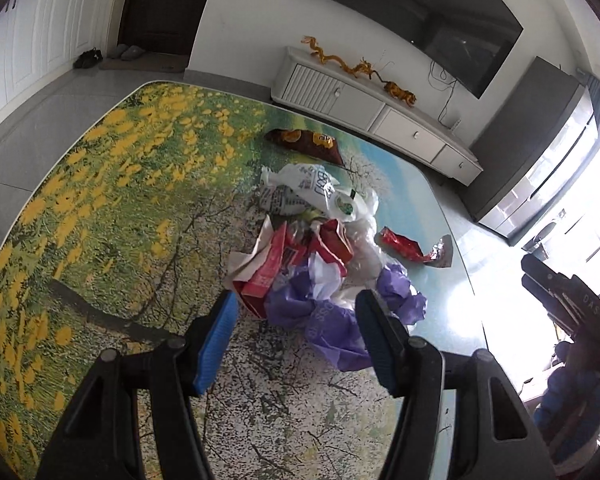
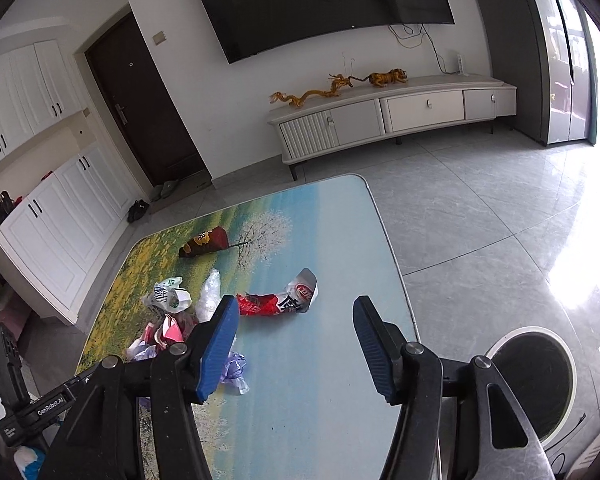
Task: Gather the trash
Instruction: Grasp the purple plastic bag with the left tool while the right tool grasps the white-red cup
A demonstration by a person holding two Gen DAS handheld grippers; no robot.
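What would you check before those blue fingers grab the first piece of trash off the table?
1. Left gripper empty, fingers apart: ok.
2. Right gripper empty, fingers apart: ok.
3. Purple bag lies between the left fingers' line: ok.
4. Red wrapper lies ahead of the right gripper, apart from the pile: ok.
5. Bin on the floor beside the table, mouth uncovered: ok.
6. Whether the bin has room inside: cannot tell.
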